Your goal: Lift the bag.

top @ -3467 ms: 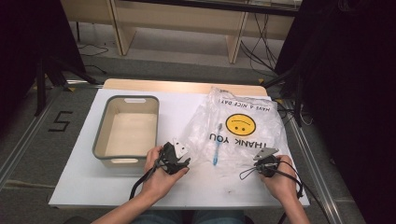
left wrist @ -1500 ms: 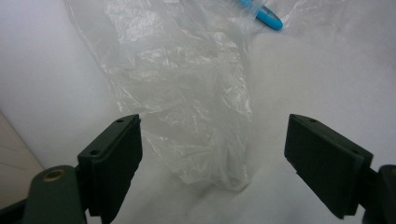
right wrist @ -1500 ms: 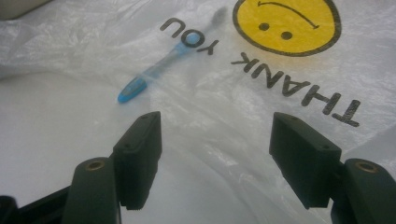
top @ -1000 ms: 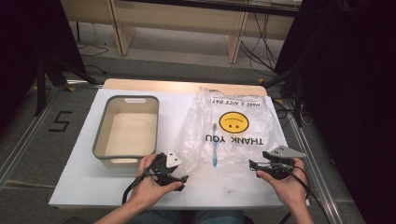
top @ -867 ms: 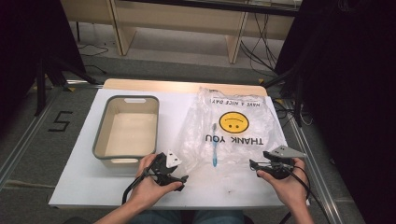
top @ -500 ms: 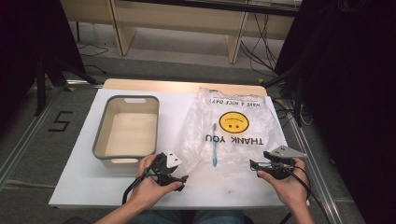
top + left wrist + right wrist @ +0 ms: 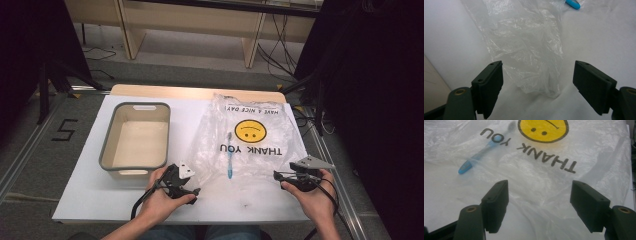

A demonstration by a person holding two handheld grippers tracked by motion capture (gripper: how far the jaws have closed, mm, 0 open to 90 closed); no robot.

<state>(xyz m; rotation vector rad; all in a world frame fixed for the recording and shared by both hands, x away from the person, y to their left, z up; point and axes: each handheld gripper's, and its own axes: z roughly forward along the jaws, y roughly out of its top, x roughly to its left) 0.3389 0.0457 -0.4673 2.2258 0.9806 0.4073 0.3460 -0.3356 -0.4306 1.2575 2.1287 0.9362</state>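
A clear plastic bag (image 7: 260, 150) with a yellow smiley and "THANK YOU" print lies flat on the white table (image 7: 90, 195). A blue toothbrush (image 7: 229, 156) shows through its film. My left gripper (image 7: 192, 184) rests near the bag's near left corner. In the left gripper view, that crumpled corner (image 7: 524, 45) lies between the wide jaws of the left gripper (image 7: 537, 85), untouched; the jaws have just been closing slightly. My right gripper (image 7: 276, 176) sits at the bag's near right edge. The right gripper (image 7: 539, 205) is open over the film (image 7: 574, 190), its jaws having just opened a little, with the toothbrush (image 7: 477, 155) ahead on the left.
An empty beige bin with a grey rim (image 7: 107, 145) stands on the left half of the table, just beyond my left hand. Shelving legs and cables stand on the floor past the table's far edge.
Since the oldest frame both hands have drawn back toward the table's front edge and the bag lies flatter. Over the last second nothing has visibly moved.
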